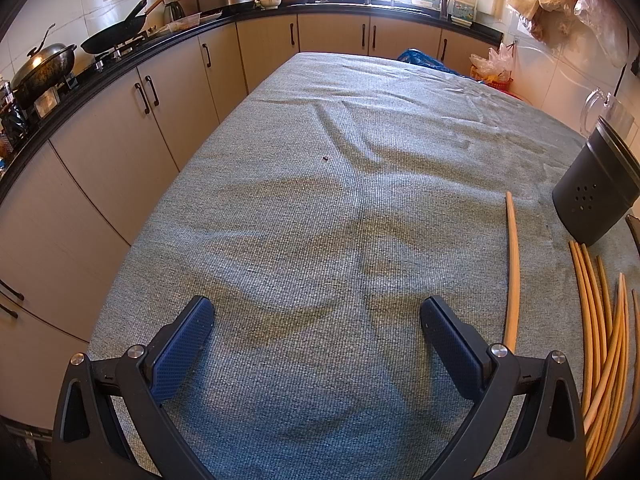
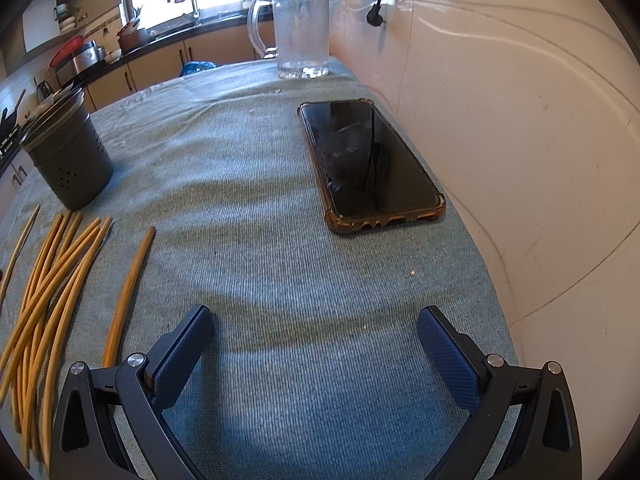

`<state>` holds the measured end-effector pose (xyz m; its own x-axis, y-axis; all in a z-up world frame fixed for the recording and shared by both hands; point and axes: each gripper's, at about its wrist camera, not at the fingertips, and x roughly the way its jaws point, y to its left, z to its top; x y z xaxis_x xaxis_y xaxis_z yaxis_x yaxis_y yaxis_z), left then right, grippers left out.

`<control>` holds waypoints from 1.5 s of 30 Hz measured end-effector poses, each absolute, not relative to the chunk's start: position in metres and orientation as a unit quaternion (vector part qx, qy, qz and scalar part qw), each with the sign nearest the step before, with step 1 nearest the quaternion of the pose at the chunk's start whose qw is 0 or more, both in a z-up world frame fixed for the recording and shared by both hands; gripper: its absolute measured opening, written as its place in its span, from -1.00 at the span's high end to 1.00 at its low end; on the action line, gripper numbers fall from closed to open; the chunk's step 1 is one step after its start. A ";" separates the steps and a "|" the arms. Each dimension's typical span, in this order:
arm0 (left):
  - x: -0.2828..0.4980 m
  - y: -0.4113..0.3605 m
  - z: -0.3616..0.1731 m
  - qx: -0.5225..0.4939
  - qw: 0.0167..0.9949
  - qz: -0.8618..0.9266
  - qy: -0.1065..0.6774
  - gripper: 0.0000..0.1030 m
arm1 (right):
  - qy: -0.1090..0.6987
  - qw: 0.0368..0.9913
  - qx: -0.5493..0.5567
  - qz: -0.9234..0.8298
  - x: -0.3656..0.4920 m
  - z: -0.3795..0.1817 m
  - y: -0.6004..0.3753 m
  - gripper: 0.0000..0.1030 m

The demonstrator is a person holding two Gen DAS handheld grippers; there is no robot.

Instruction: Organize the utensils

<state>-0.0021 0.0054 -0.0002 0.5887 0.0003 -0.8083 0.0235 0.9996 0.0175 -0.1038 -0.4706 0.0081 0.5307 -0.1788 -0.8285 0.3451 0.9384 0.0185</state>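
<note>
Left of my right gripper (image 2: 314, 330) fingers I count one stray chopstick (image 2: 128, 296) beside a loose chopstick pile (image 2: 52, 292), roughly eight, pale wood; one dark perforated holder (image 2: 72, 160) stands upright beyond; left gripper (image 1: 316, 320) and right both spread wide, holding nothing, over grey cloth (image 2: 248, 184); one phone (image 2: 370, 164), one glass mug (image 2: 300, 32) ahead.

We see a rough, ribbed grey-green cloth (image 1: 320, 208) over the table. The chopsticks (image 2: 52, 288) look like smooth pale wood, perhaps bamboo. The holder (image 2: 70, 160) is matt dark grey, the phone (image 2: 372, 160) screen glossy black, the jug (image 2: 302, 28) cloudy clear plastic or glass.
</note>
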 end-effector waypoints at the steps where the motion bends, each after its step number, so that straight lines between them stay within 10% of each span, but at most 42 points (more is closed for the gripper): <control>1: -0.003 0.004 0.001 0.016 0.891 -0.006 0.453 -1.00 | 0.464 0.868 0.093 -0.153 -0.101 0.008 -0.471 -1.00; 45: -0.256 -0.053 0.145 0.045 0.976 -0.072 0.202 -1.00 | 0.221 0.957 0.089 -0.163 -0.297 0.131 -0.345 -0.96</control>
<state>-0.2563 -0.0532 0.1452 0.9078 -0.1222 -0.4012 0.1589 0.9855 0.0594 -0.2968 -0.3454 0.1305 0.8488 -0.2733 -0.4525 0.3523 0.9307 0.0986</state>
